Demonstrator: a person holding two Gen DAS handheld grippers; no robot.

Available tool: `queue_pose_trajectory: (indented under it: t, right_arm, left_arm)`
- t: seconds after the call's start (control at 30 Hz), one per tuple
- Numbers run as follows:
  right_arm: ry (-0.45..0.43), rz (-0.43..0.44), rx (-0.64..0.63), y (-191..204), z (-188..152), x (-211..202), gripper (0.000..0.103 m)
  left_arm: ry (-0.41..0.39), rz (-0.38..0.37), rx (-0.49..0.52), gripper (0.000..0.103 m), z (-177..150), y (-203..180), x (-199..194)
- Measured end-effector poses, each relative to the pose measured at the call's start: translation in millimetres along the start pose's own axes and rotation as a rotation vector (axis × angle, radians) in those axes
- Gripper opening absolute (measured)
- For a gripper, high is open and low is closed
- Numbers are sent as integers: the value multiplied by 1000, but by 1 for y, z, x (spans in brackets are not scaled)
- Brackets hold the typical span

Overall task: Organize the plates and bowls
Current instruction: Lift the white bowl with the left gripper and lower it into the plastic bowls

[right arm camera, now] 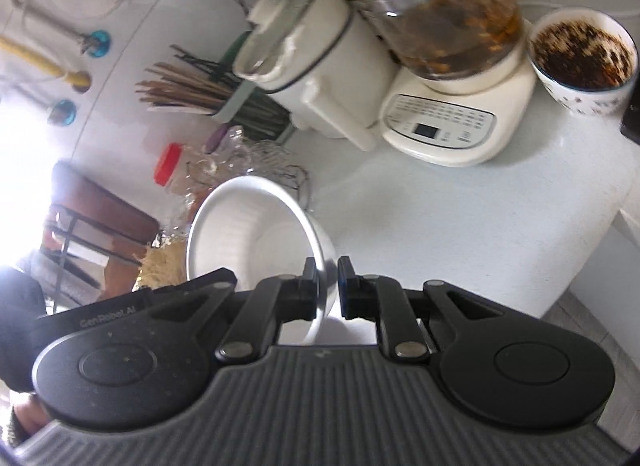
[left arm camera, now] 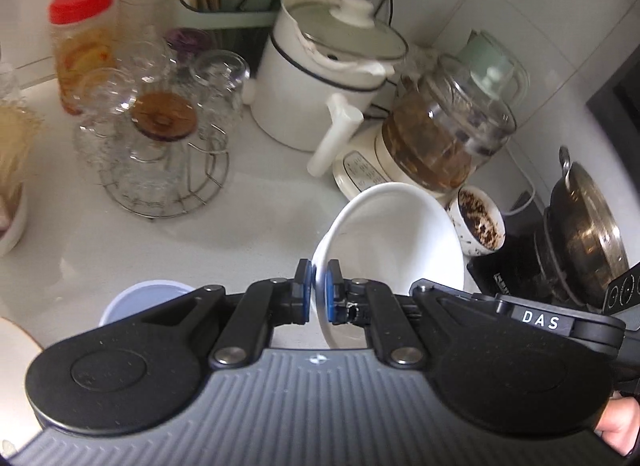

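We hold a white bowl in each gripper: the left gripper [left arm camera: 318, 292] is clamped on the rim of its white bowl [left arm camera: 394, 234], which tips up and away to the right, while the right gripper [right arm camera: 328, 288] is clamped on the rim of the second bowl [right arm camera: 256, 234], which leans away to the left. Both bowls appear lifted clear of the white counter [right arm camera: 460, 225], though blur leaves that uncertain. Each bowl lies directly ahead of its own jaws, so neither needs re-gripping; beyond them the kettle base [right arm camera: 448, 125] crowds the set-down area.
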State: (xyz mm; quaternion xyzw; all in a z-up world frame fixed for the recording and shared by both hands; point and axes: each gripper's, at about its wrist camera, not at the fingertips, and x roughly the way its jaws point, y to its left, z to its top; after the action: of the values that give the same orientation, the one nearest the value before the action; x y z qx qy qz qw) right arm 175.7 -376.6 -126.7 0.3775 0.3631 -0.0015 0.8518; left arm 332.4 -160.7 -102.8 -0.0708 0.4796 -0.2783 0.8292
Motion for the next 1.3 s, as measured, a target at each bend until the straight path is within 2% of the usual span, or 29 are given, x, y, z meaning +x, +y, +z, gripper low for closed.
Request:
queue_pose_trajectory:
  t: [0.17,0.43,0.6,0.77,1.0,1.2,1.3]
  right_arm:
    - [-2,4,-85,26,-7,3,13]
    - [62,44,-154,53,-12,23,13]
    - [101,64,-206,73,-18,41,13]
    - [135,42,-274,92,-32,63,13]
    - [187,-11,-340,104,-47,84,13]
    - [237,-77,-320,94,-61,98,13]
    - [240,-81,-320,93,-62,99,13]
  left_arm:
    - [-34,20,-28,8,-9,18,-22]
    - [-88,47,-117,9,-25,54,-49]
    - [-123,80,-166,9,-31,74,-62]
    - [-126,135,-203,9,-44,94,-66]
    - [-68,150,-269,9,-66,120,-53]
    - [4,144,-311,9,-79,134,-34]
    - [18,144,-313,9,-80,137,-30]
